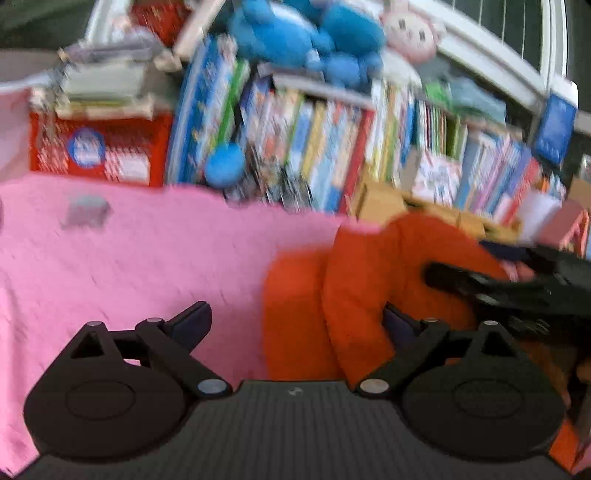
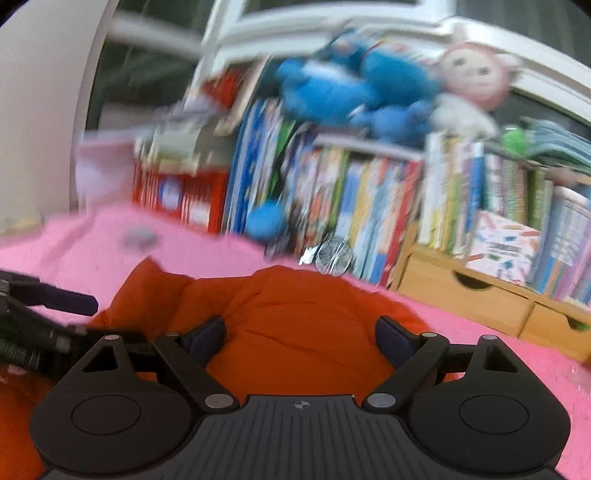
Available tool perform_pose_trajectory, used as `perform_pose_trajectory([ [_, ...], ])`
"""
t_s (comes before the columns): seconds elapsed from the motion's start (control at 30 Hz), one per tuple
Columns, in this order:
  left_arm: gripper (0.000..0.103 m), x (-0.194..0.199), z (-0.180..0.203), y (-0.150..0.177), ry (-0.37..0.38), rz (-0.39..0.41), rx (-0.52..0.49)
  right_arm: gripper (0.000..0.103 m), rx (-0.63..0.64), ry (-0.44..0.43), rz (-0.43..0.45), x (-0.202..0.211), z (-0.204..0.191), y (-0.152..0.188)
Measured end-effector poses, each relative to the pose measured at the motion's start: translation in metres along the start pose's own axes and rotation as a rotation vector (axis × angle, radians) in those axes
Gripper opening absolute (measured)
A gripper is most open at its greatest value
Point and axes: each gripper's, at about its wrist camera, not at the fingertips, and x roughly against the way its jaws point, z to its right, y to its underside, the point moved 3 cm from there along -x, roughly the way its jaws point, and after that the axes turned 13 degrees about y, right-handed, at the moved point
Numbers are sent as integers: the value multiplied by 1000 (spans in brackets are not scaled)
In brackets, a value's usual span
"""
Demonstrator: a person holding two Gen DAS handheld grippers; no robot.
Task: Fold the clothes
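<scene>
An orange garment point(image 1: 354, 291) lies bunched on a pink cloth-covered surface point(image 1: 129, 254). In the left wrist view it fills the lower right, and my left gripper point(image 1: 297, 319) stands open above its left edge, nothing between the fingers. The right gripper point(image 1: 491, 284) shows there as a dark blurred shape reaching in over the garment from the right. In the right wrist view the orange garment point(image 2: 295, 325) sits straight ahead, and my right gripper point(image 2: 301, 332) is open over its folds. The left gripper point(image 2: 48, 299) enters from the left edge. Both views are motion-blurred.
Behind the pink surface point(image 2: 461, 325) stands a crowded row of books point(image 1: 325, 147) with a blue plush toy point(image 1: 306, 33) and a pink doll point(image 1: 410, 33) on top. A wooden drawer box point(image 2: 480, 295) sits at right, a red box point(image 1: 99, 147) at left.
</scene>
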Motion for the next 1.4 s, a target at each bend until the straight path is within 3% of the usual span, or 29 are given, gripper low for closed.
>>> perform_pose_trajectory([
  [0.17,96,-7,13,-25,-88,62,-108,87,-139,54,76,26,32,-15],
  [0.33,96,-25,20,-25,-147,35,-200,72,-157,60,25,13,38,-25],
  [0.57,97,-44,15,-2,-164,-44,-246,73,-68,66,-42,-11,14,-21],
  [0.9,102,-54,11,10,-157,-78,-229,81,21,114,-83,-15,11,5],
  [0.97,101,-56,11,11,-160,-83,-230,81,90,148,-59,-11,2,2],
  [1.07,101,-58,12,13,-165,-90,-231,80,271,183,58,4,-23,-9],
  [1.13,102,-59,10,13,-164,-96,-221,81,361,163,114,8,-38,-13],
  [1.23,103,-60,12,14,-188,-103,-236,78,426,122,115,0,-53,-11],
  [1.4,103,-62,15,15,-195,-112,-264,78,298,97,0,-17,-29,-1],
])
